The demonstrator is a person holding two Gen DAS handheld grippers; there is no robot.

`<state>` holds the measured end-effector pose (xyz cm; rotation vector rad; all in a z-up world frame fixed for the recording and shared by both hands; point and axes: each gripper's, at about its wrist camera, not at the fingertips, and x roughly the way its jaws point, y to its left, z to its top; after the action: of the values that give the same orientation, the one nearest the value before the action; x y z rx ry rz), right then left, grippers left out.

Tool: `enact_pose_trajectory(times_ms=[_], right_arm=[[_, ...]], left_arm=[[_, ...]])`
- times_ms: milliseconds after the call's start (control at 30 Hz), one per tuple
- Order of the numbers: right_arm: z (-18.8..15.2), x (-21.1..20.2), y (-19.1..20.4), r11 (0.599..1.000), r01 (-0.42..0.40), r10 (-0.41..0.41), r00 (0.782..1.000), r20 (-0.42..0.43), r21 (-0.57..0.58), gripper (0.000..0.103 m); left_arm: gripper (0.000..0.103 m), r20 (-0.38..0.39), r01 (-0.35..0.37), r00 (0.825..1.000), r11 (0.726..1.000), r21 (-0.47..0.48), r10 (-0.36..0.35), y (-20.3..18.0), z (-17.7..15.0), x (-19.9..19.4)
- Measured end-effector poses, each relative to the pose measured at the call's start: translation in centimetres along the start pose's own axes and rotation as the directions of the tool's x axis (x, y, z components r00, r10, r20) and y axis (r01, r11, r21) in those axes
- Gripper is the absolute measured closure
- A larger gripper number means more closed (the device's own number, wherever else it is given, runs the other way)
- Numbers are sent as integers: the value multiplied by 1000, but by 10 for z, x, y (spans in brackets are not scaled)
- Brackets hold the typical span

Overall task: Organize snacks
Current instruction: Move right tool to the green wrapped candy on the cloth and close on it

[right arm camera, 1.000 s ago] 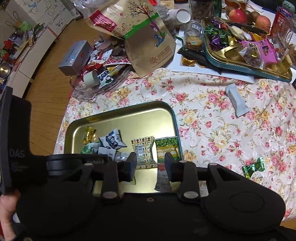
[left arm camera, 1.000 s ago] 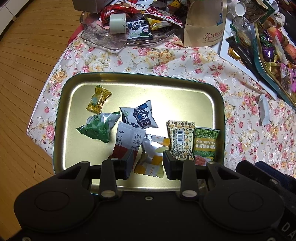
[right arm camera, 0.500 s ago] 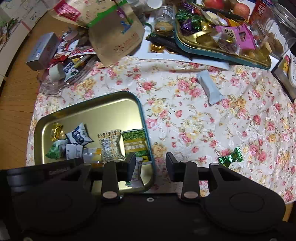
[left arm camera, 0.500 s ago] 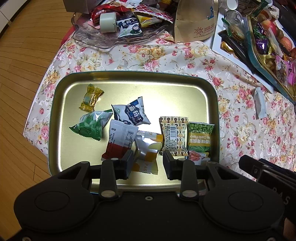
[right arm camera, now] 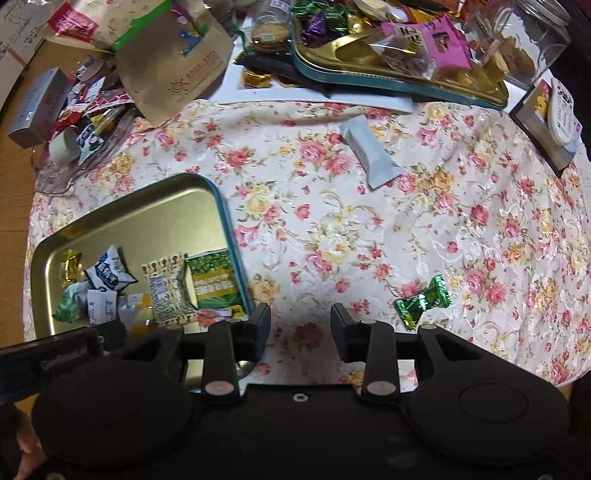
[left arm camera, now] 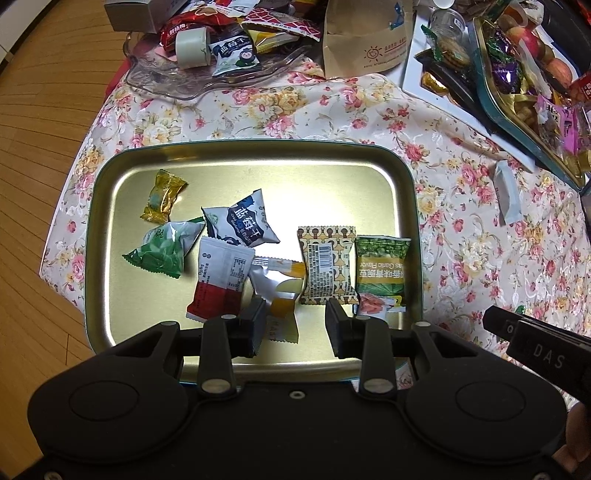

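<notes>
A gold tray [left arm camera: 332, 177] with a teal rim holds several wrapped snacks: a gold candy [left arm camera: 162, 195], a green packet [left arm camera: 162, 249], a blue-white packet [left arm camera: 243, 221], a red-white sachet [left arm camera: 221, 280], a patterned packet [left arm camera: 327, 269] and a green garlic-pea packet [left arm camera: 382, 269]. My left gripper [left arm camera: 295, 326] is open and empty over the tray's near edge. My right gripper [right arm camera: 300, 330] is open and empty above the cloth, right of the tray [right arm camera: 155, 214]. A green twist candy [right arm camera: 423, 301] and a silver bar [right arm camera: 371, 155] lie loose on the cloth.
A glass dish [left arm camera: 177, 81] of snacks and a brown paper bag [left arm camera: 365, 33] stand behind the tray. A second tray [right arm camera: 388, 70] full of sweets and a glass jar [right arm camera: 532, 40] are at the back right. The floral tablecloth [right arm camera: 369, 229] drops to wood floor at left.
My right gripper has swung right, off the tray and over the cloth toward the green candy. My left gripper has drifted slightly back over the tray's near edge. Both stay open.
</notes>
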<state>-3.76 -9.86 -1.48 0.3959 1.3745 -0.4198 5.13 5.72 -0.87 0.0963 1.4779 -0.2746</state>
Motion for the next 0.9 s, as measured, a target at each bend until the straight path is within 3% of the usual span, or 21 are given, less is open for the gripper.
enact_pose_trajectory(times_ms=[600, 900], right_arm=[[0, 23, -58, 990, 60, -50, 996, -80, 126, 65], [-1, 32, -82, 980, 61, -37, 992, -124, 191, 65]], left_arm=[[60, -16, 5, 1000, 997, 72, -4, -37, -5, 2], [60, -36, 15, 999, 994, 108, -11, -58, -9, 5]])
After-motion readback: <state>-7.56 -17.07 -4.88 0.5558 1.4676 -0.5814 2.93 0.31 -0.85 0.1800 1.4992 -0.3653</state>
